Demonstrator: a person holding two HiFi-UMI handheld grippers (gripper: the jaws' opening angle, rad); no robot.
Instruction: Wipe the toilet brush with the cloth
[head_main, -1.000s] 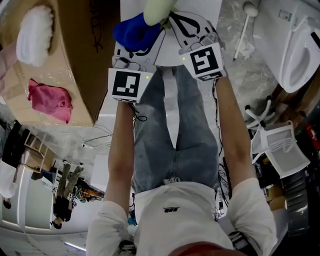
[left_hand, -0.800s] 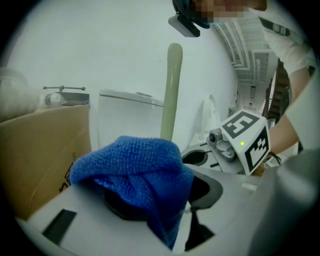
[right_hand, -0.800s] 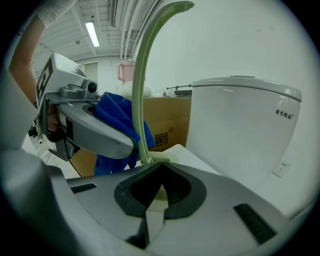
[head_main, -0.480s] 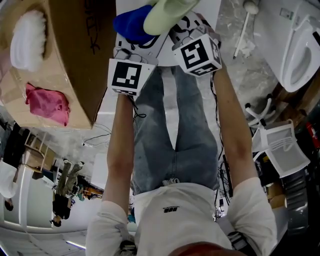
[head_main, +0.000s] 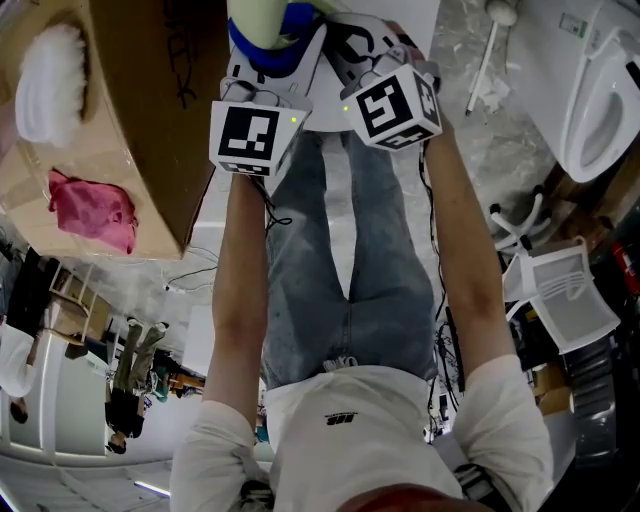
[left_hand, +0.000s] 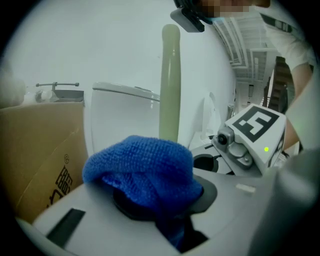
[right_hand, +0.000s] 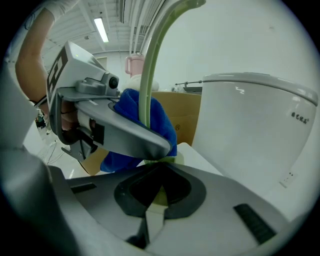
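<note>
Cloth (left_hand: 140, 170) | L gripper (left_hand: 160, 210) jaws just closed on it | moved against brush (left_hand: 170, 80)

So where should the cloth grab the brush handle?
On the handle, its straight part just above the right tongs, coming from the left, where the cloth sits. The handle stands roughly upright, slim and round, clamped low, so the cloth can wrap it and slide up.
</note>
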